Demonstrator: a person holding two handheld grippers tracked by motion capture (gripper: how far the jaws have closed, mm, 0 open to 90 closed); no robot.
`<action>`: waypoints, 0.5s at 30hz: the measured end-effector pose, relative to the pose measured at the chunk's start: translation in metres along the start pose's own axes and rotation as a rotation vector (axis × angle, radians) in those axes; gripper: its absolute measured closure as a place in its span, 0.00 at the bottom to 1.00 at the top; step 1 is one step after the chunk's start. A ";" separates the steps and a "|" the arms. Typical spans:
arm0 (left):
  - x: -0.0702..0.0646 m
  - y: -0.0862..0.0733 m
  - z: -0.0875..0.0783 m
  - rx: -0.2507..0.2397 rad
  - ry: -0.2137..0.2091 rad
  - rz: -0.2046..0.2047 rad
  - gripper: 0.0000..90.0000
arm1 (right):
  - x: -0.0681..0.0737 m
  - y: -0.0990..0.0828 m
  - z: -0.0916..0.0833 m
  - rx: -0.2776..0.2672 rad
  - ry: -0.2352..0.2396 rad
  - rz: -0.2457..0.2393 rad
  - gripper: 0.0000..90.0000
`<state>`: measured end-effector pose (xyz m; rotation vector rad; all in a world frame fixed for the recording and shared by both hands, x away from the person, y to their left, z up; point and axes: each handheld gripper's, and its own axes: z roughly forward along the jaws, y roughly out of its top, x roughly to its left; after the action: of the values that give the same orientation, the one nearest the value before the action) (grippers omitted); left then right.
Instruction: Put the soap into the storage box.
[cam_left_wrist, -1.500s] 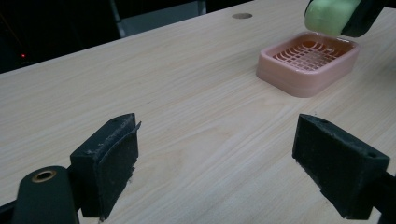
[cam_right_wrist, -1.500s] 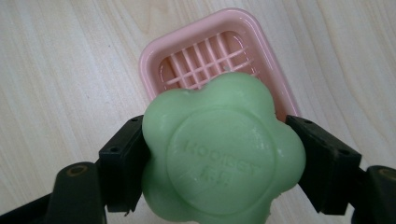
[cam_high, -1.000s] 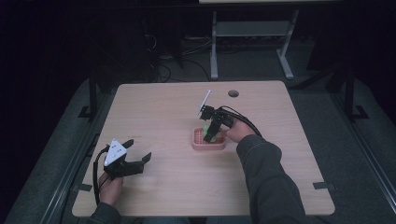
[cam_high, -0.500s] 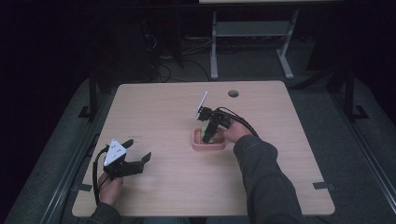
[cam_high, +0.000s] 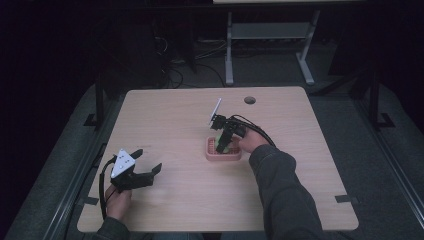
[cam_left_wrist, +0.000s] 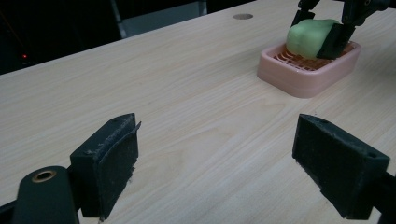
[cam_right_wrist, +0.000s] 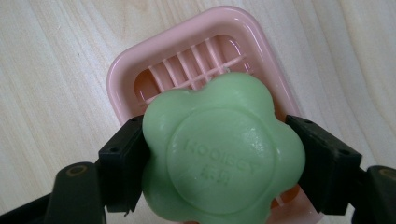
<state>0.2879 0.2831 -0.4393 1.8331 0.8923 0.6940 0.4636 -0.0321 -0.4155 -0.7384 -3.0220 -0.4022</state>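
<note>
Now right tongs (cam_right_wrist: 219, 186) have dipped at frame centre, clamped on green soap (cam_right_wrist: 219, 154) over pink dish (cam_right_wrist: 126, 70)—release next; left tongs (cam_left_wrist: 224, 168) idle, agape.

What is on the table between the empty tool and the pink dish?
Nothing: bare wood. In the left gripper view the table runs uncluttered from the open left tool to the pink dish, where the right tool grips the green soap.

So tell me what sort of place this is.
Probably a dim lab or recording workspace: a bare wooden table with a cable hole, loose cables on the floor, and a metal stand behind.
</note>
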 end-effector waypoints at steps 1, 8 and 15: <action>0.000 0.000 0.000 0.000 0.000 0.000 0.16 | 0.000 0.000 0.000 0.000 0.000 0.000 0.28; 0.000 0.000 0.000 0.000 0.000 -0.001 0.16 | 0.000 0.000 0.000 0.003 -0.004 -0.005 0.28; 0.000 0.000 0.000 0.000 0.000 -0.002 0.16 | 0.002 0.001 0.001 0.008 -0.005 -0.008 0.28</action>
<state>0.2876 0.2833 -0.4391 1.8317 0.8943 0.6924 0.4624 -0.0302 -0.4158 -0.7275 -3.0307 -0.3883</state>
